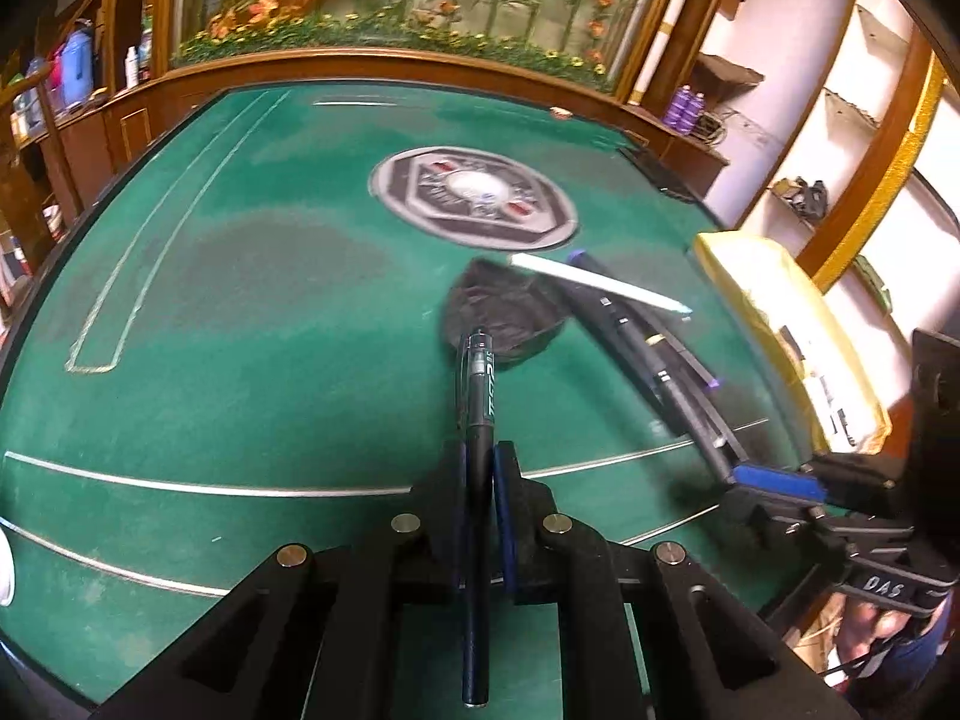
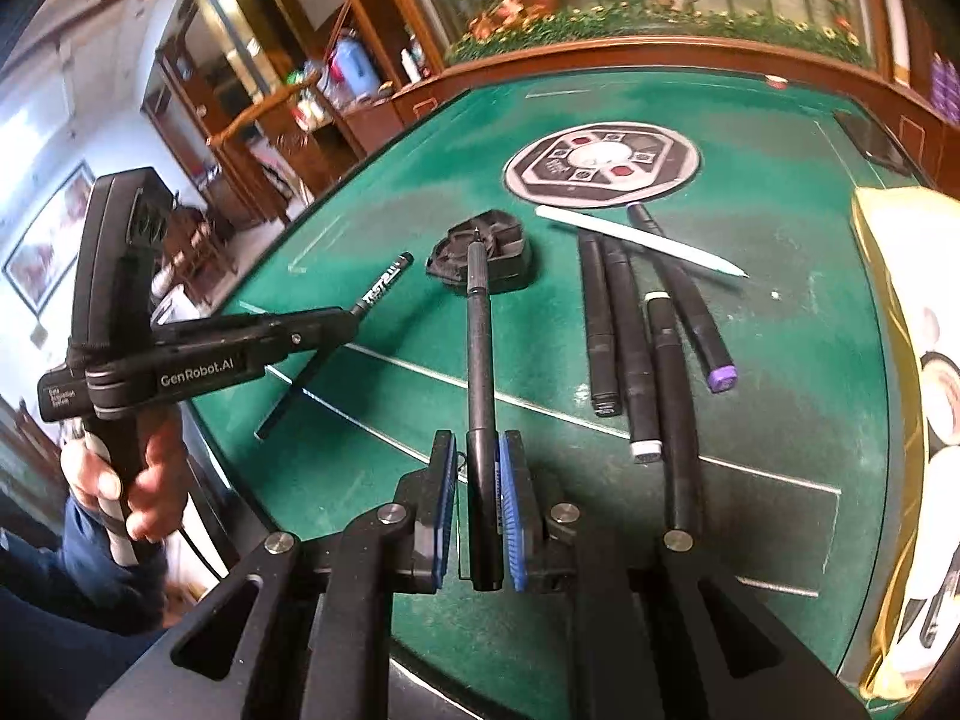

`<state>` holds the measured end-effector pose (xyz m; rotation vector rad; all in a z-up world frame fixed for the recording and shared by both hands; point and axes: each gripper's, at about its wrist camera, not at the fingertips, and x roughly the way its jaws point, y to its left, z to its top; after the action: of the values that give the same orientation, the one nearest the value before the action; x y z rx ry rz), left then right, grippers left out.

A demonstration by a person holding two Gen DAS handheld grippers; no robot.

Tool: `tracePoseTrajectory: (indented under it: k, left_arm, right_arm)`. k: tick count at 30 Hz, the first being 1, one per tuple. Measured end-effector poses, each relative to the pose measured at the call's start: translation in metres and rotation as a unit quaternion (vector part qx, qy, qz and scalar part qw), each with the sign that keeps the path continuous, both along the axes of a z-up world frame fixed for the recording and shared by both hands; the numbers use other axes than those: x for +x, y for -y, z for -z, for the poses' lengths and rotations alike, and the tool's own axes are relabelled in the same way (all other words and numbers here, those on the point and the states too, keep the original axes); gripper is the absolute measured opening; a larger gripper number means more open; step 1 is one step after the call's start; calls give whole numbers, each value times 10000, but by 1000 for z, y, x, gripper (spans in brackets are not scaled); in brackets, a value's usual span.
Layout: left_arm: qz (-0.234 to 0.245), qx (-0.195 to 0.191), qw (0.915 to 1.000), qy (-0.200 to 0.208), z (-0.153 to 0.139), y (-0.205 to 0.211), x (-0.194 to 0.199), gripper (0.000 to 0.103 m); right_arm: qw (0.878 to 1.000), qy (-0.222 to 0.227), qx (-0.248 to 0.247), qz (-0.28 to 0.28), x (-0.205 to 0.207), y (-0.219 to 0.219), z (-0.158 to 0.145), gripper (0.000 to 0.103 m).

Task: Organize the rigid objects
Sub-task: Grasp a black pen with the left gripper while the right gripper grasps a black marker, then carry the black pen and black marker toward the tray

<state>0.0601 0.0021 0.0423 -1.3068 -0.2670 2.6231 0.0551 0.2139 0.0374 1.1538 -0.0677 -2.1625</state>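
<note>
Left gripper [image 1: 479, 480]: blue pads closed on a black pen with white lettering [image 1: 478, 420], held along the finger axis, tip pointing forward above the green felt table [image 1: 240, 312]. In the right wrist view the same gripper [image 2: 351, 319] appears at left, gripped by the person's hand [image 2: 129, 486], with the lettered pen [image 2: 384, 279] projecting from its fingers over the table.

Right gripper [image 2: 478, 480]: blue pads closed on a plain black pen [image 2: 479, 360], also aligned with the fingers. Its tip reaches over a small black holder [image 2: 504, 252] sitting on the felt; contact between tip and holder cannot be judged. The holder [image 1: 510, 312] also shows in the left wrist view, just ahead of the lettered pen's tip.

On the felt to the right of the holder: a group of black markers [image 2: 630, 336] lying roughly parallel, one with a purple end cap [image 2: 722, 377], one with a white end [image 2: 647, 450]. A white pen [image 2: 642, 240] lies across their far ends. Behind them, a round grey mat with an octagonal pattern [image 2: 600, 165]. A yellow bag [image 2: 900, 312] sits at the table's right edge.
</note>
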Motion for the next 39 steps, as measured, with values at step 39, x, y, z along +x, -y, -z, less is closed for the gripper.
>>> tracePoseTrajectory:
  k: [39]
  left_arm:
    - [2283,452,9724,147,-28,-291,-66,9]
  right_arm:
    - [9466,-409,-428,3170,-1,-238,-19,14]
